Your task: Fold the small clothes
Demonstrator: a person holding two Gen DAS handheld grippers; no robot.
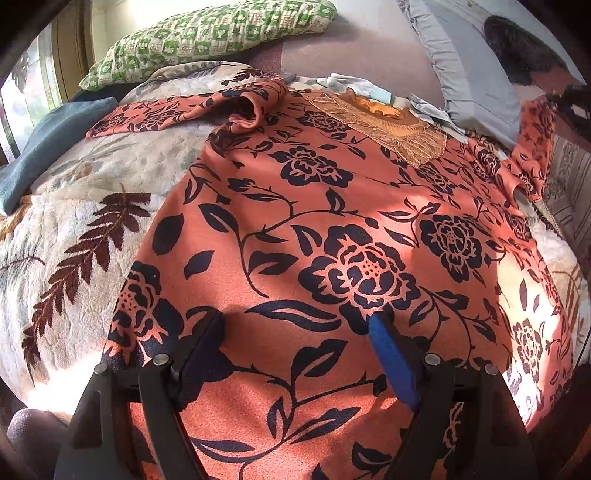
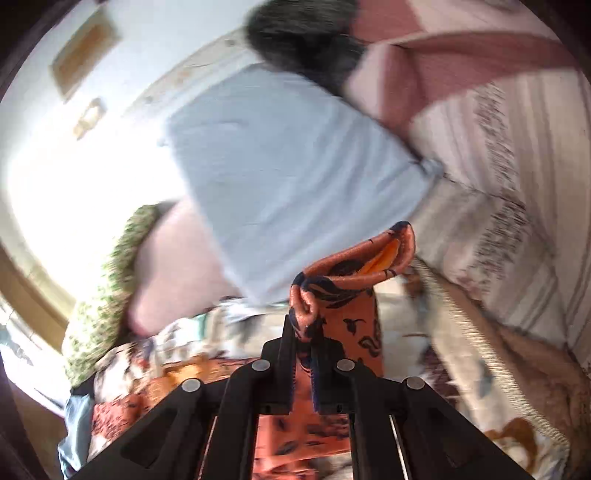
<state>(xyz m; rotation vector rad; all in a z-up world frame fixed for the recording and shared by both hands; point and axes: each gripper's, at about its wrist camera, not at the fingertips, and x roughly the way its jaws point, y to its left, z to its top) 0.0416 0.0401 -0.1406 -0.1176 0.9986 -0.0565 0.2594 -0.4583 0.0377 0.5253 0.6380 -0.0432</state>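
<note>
An orange floral top [image 1: 332, 229] is lying spread flat, front up, across a leaf-patterned blanket [image 1: 74, 236], its gold-embroidered neckline [image 1: 384, 118] pointing away from the left gripper [image 1: 299, 325], whose jaws are standing wide apart over the top's lower body and holding nothing. One sleeve [image 1: 184, 107] is stretching out from the top toward a green checked pillow [image 1: 207, 33] beyond the blanket. The right gripper [image 2: 303, 332] is pinching the other sleeve [image 2: 351, 280] between nearly closed jaws and holding it lifted above the blanket beside a grey pillow [image 2: 288, 173]; that view is blurred.
</note>
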